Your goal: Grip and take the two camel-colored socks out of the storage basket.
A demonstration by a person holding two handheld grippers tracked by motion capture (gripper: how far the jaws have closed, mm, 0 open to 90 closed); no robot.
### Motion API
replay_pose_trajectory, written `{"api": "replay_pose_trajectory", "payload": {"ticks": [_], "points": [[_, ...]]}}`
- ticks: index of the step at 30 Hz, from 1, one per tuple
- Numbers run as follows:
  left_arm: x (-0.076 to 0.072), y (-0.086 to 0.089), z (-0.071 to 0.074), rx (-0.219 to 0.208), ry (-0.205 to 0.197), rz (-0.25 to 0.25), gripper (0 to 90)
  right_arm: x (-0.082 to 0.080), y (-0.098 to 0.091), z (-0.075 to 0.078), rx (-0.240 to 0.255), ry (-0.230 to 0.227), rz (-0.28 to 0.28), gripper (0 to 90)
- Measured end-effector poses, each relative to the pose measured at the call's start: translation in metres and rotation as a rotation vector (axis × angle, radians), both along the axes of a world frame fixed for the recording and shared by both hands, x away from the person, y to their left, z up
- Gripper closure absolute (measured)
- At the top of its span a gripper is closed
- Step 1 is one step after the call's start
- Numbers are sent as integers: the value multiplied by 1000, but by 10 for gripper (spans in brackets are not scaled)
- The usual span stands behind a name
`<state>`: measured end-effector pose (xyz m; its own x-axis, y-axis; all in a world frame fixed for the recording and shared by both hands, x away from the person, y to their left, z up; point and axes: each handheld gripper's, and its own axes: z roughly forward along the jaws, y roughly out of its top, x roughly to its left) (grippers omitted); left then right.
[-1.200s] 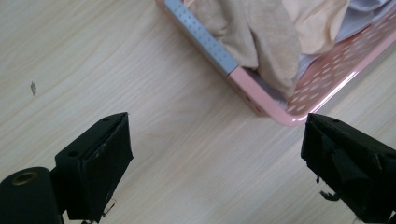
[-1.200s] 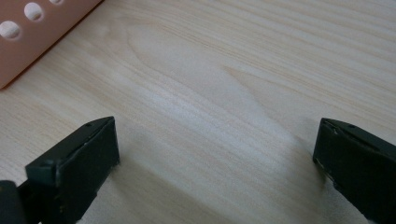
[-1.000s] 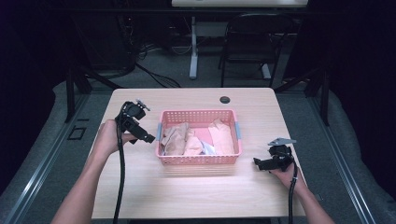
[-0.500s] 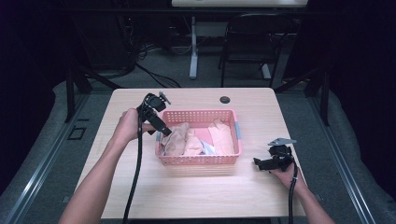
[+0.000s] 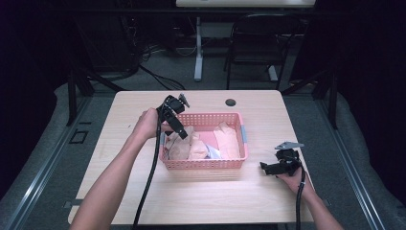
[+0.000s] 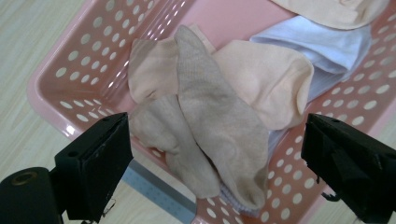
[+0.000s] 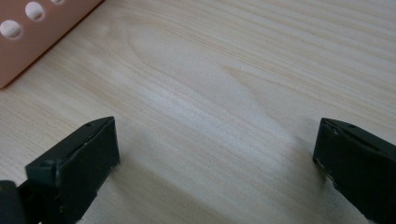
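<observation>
Left gripper (image 5: 179,132) over basket (image 5: 203,165), white sock (image 6: 327,51) mostly buried

A pink perforated basket (image 5: 206,164) sits mid-table (image 5: 119,120), holding beige socks (image 5: 191,146). The left gripper (image 5: 182,135) hangs over the basket's left end, tilted down toward the socks. The right gripper (image 5: 264,167) rests on the table just beside the basket's right end. A small black disc (image 5: 231,102) lies near the far edge.

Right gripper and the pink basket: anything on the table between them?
Nothing. In the high view, only bare table separates the right gripper from the basket; the right gripper view shows bare wood too.
</observation>
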<state>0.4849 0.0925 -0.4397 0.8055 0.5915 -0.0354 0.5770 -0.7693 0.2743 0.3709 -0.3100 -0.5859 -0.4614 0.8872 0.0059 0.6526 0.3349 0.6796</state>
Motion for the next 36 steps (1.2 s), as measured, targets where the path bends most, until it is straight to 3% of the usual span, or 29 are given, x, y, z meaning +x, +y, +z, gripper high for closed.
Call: {"api": "replay_pose_trajectory", "payload": {"ticks": [8,13,23,32,34,35,36], "points": [[10,-21,-15,19,14,-10,120,0,0,0,1,-1,0,0],[15,-25,-25,36,36,-14,116,0,0,0,2,-2,1,0],[25,-28,-42,30,78,-1,156,0,0,0,3,-3,1,0],[23,-35,-49,33,77,-4,328,0,0,0,1,-1,1,0],[19,-39,-50,58,69,-26,369,0,0,0,3,-3,1,0],[19,-39,-50,58,69,-26,454,0,0,0,3,-3,1,0],[17,-40,-51,62,62,-29,454,0,0,0,1,-1,1,0]]}}
